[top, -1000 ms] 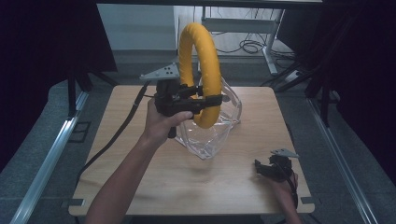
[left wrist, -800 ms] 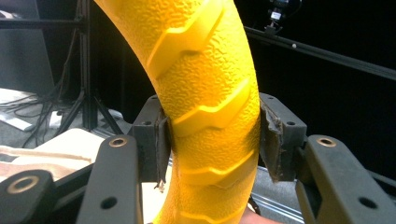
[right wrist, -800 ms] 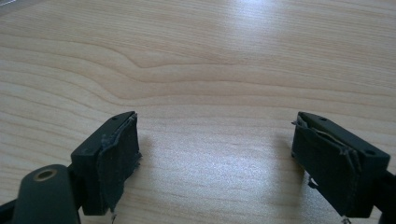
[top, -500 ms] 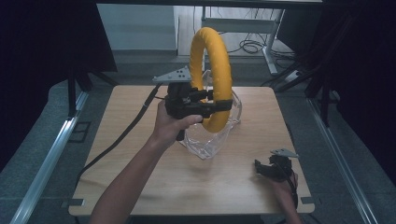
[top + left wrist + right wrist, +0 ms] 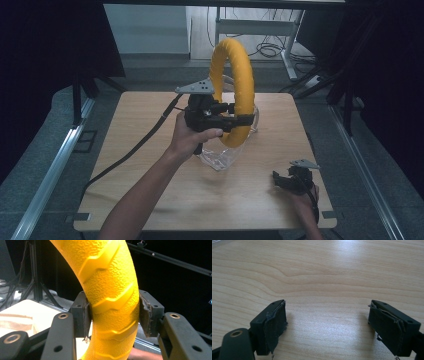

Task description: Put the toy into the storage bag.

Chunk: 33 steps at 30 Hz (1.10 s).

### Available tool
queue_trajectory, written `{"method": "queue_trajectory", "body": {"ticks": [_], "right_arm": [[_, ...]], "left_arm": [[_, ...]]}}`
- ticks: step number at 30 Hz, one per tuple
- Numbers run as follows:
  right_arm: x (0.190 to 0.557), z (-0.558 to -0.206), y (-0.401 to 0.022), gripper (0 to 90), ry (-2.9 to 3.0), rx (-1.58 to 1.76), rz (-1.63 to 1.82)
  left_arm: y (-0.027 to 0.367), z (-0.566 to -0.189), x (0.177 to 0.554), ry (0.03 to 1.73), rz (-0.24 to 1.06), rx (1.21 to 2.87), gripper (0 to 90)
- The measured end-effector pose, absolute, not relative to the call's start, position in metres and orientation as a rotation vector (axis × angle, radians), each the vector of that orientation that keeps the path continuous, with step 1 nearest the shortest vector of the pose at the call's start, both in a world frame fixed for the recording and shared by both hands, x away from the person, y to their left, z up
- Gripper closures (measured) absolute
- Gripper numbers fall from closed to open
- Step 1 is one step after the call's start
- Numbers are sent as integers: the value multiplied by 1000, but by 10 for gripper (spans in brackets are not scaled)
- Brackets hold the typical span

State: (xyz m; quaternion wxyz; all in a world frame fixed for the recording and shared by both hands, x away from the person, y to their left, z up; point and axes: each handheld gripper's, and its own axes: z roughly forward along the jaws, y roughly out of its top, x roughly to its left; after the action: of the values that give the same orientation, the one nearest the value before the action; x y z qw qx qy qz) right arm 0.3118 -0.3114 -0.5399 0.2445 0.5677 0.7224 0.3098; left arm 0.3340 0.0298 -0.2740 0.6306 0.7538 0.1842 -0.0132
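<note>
I have the yellow ring (image 5: 232,92) clamped in my left gripper (image 5: 227,116), jaws pressed on either side of its lower arc; in the left gripper view the pads (image 5: 86,317) bite the ribbed rubber on both flanks, so the hold looks firm. The ring stands upright on edge, lifted clear, directly above the clear plastic container (image 5: 225,150), which sits on the wooden table (image 5: 130,130) a little beyond centre; the ring's lowest part hangs just over the container's rim, though whether it touches I cannot tell.

My right gripper (image 5: 290,181) rests low on the table, well apart from the container on its near right side; its jaws stand wide with bare wood between them, holding nothing.

I judge the step in hand to be the carry; the ring is either going into the container or coming out of it, and these views alone do not settle which. If it is going in, the next move calls for tilting the ring flatter so it fits the opening, lowering slowly, and perhaps bringing the right gripper across to steady the light container; it could skid or tip under a sideways nudge.
</note>
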Motion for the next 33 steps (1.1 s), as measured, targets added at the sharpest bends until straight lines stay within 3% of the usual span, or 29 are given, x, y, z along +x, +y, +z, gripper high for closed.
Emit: {"method": "queue_trajectory", "body": {"ticks": [33], "right_arm": [[312, -540, -311, 151, 1976, 1551, 844]], "left_arm": [[42, -332, 362, 550, -83, 1779, 497]]}}
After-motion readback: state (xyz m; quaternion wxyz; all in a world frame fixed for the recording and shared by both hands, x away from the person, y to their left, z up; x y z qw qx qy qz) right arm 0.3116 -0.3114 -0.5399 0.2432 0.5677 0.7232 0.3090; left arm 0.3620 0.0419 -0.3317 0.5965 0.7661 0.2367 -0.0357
